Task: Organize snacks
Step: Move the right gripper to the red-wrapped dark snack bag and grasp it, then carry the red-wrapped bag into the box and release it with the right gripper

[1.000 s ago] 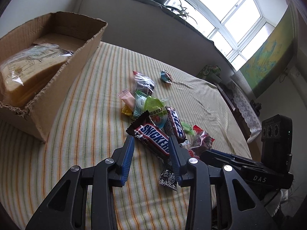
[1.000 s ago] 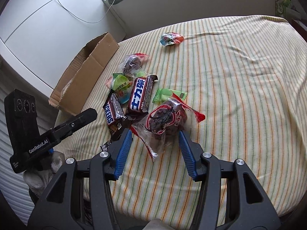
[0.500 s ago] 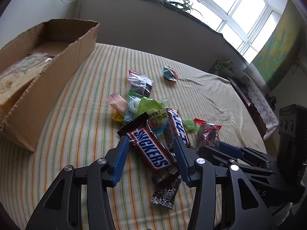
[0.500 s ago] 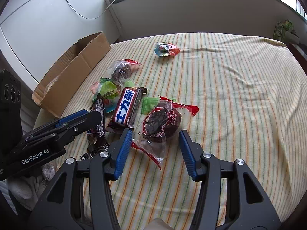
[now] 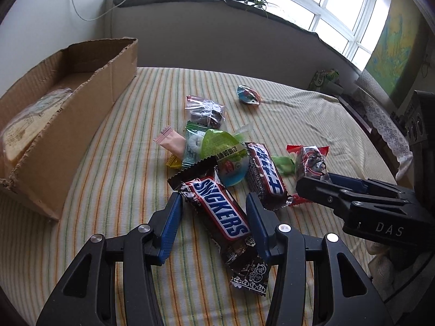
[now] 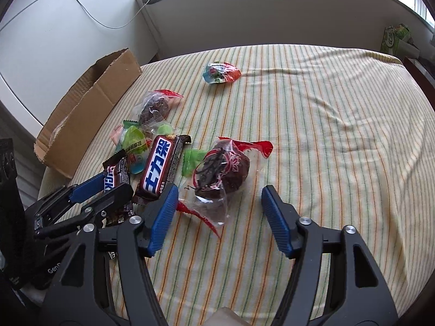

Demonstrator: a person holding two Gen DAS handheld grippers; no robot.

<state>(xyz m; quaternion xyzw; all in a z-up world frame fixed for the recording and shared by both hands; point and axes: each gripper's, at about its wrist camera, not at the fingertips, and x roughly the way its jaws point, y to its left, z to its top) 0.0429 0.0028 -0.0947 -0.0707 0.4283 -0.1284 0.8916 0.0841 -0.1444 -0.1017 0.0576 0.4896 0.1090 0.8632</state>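
Observation:
A heap of snacks lies on the striped cloth (image 5: 122, 168). My left gripper (image 5: 214, 201) straddles a brown Snickers bar (image 5: 217, 209) lying flat; its blue pads stand on either side without pressing. The right gripper (image 6: 220, 190) hangs low with its jaws opening. Just ahead of them lies a dark cake in a clear, red-edged wrapper (image 6: 223, 171), and the wrapper's tail lies between the pads. A second bar with Chinese lettering (image 6: 160, 165) lies left of it. In the left wrist view the right gripper (image 5: 339, 190) comes in from the right.
An open cardboard box (image 5: 81, 125) holding a wrapped loaf (image 5: 27, 125) stands at the left. A green jelly cup (image 5: 223, 152), a pink sachet (image 5: 174, 141), another wrapped cake (image 5: 206, 111) and a blue-red sweet (image 5: 247, 96) lie further back. A small dark packet (image 5: 250, 274) lies under my left gripper.
The left jaws have widened and shifted so the Snickers bar lies squarely between them. The right jaws have spread apart, with the wrapped cake still in front.

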